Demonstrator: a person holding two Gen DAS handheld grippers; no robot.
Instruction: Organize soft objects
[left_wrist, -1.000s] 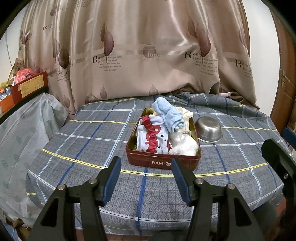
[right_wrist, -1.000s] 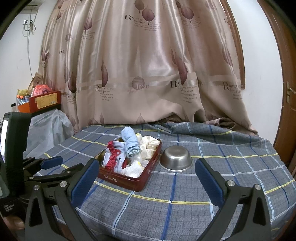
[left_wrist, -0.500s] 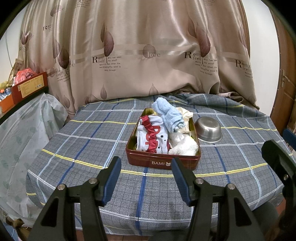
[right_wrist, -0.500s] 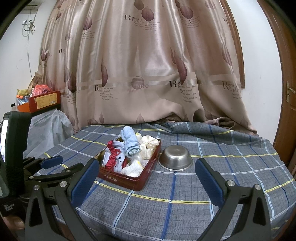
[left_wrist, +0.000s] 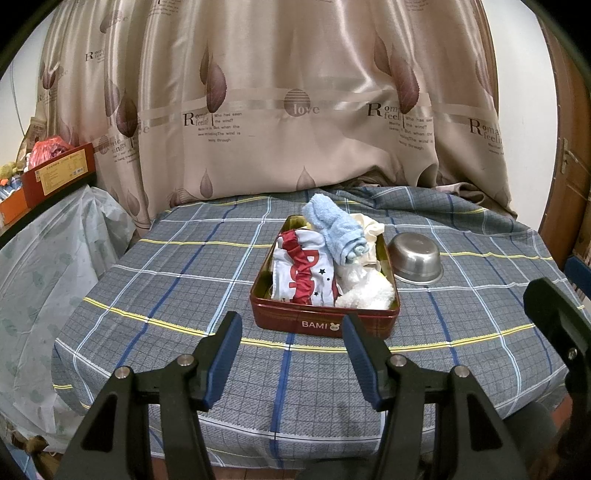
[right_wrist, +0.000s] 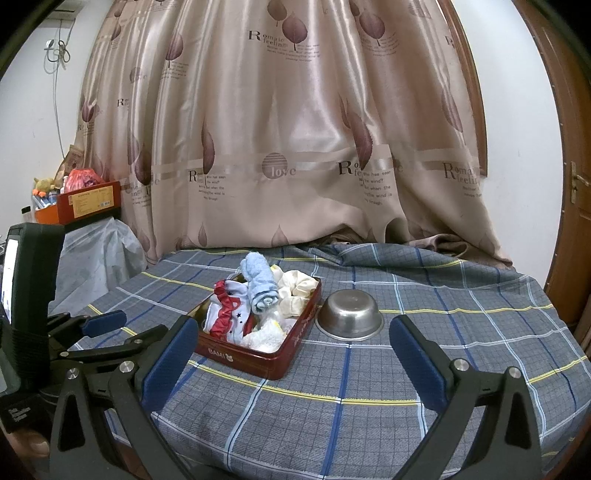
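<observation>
A red BAMI tin (left_wrist: 321, 324) (right_wrist: 258, 360) sits mid-table, filled with soft things: a rolled light-blue towel (left_wrist: 334, 228) (right_wrist: 259, 283), a white and red garment (left_wrist: 301, 272) (right_wrist: 226, 310), a fluffy white cloth (left_wrist: 369, 291) (right_wrist: 264, 338) and a cream cloth (left_wrist: 365, 225) (right_wrist: 297, 290). My left gripper (left_wrist: 291, 354) is open and empty, just in front of the tin. My right gripper (right_wrist: 291, 365) is open wide and empty, near the table's front edge, with the tin and bowl beyond it.
A steel bowl (left_wrist: 415, 258) (right_wrist: 349, 319) stands upside down just right of the tin on the grey plaid tablecloth (left_wrist: 166, 280). A beige curtain (left_wrist: 295, 110) hangs behind. A plastic-covered shelf with boxes (left_wrist: 55, 173) is at the left.
</observation>
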